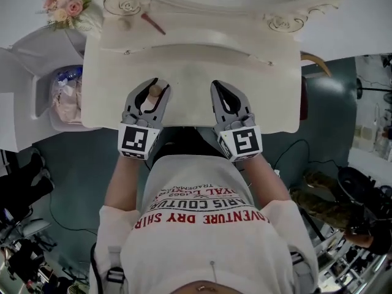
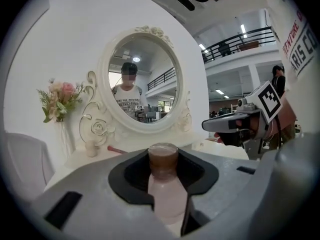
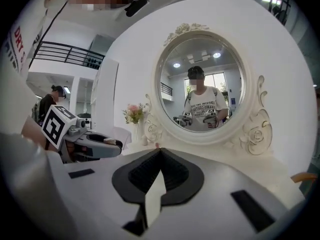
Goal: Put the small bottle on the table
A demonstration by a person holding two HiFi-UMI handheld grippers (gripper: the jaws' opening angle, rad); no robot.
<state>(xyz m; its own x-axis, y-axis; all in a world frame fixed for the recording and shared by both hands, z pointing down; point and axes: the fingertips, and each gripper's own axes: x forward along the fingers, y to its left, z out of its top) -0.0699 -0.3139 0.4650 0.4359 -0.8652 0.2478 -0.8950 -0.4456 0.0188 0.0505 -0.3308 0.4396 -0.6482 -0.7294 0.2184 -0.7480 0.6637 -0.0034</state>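
The small bottle point(image 1: 154, 93), pale pink with a brown cap point(image 2: 163, 156), stands upright between the jaws of my left gripper point(image 1: 157, 86), which is shut on its body. That gripper hangs over the front left part of the white dressing table point(image 1: 196, 60). I cannot tell whether the bottle's base touches the tabletop. My right gripper point(image 1: 219, 84) is beside it over the front middle of the table. Its jaws meet at the tips with nothing between them point(image 3: 160, 152). In the left gripper view the right gripper point(image 2: 235, 123) shows at the right.
An oval mirror point(image 2: 142, 81) in an ornate frame stands at the table's back. A vase of pink flowers point(image 1: 66, 5) is at the back left corner, with a small pot point(image 2: 91, 149) and a reddish stick point(image 1: 153, 23) nearby. A bin with bags point(image 1: 66, 97) sits left of the table.
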